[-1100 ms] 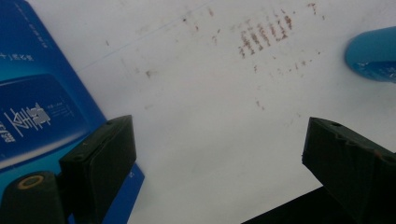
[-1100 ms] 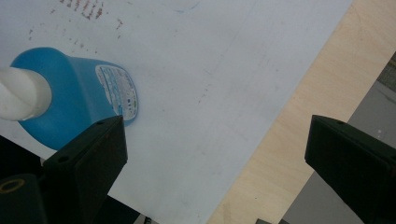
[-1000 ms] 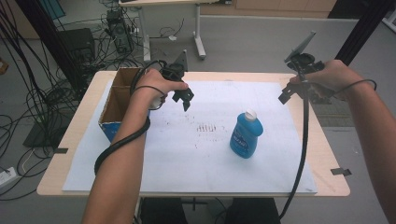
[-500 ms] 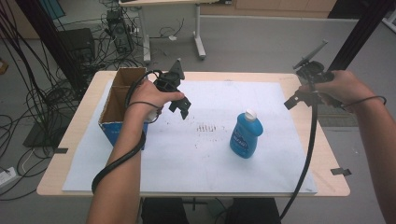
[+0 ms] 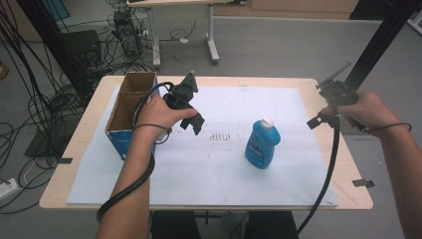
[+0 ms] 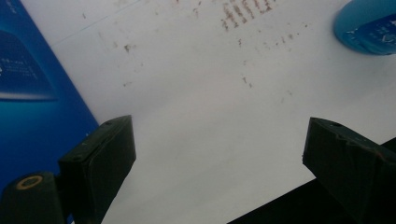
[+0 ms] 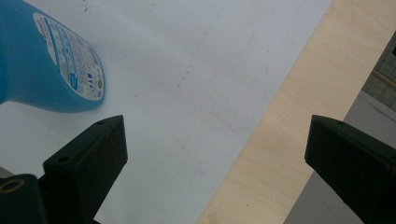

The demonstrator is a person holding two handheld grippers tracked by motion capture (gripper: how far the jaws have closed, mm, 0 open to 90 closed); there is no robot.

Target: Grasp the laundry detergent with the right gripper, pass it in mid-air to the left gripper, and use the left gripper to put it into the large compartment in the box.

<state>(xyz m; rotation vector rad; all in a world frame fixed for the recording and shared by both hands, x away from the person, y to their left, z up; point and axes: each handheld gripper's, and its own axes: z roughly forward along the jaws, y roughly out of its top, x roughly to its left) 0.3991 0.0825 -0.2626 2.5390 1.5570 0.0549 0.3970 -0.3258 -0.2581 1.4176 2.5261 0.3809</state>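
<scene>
Both claws wide apart, holding nothing. Blue bottle (image 5: 262, 143) stands between left gripper (image 5: 191, 121) and right gripper (image 5: 317, 119). Likely next: reach bottle, squeeze gently.

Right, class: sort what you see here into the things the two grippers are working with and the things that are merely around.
In the job:
blue plastic bottle with white cap
open brown cardboard box with blue sides
left gripper
right gripper

Lying about:
white paper sheet
wooden table
floor cables

Grey floor (image 5: 278, 45), tangled cables (image 5: 40, 99), another table's legs (image 5: 211, 35).
</scene>
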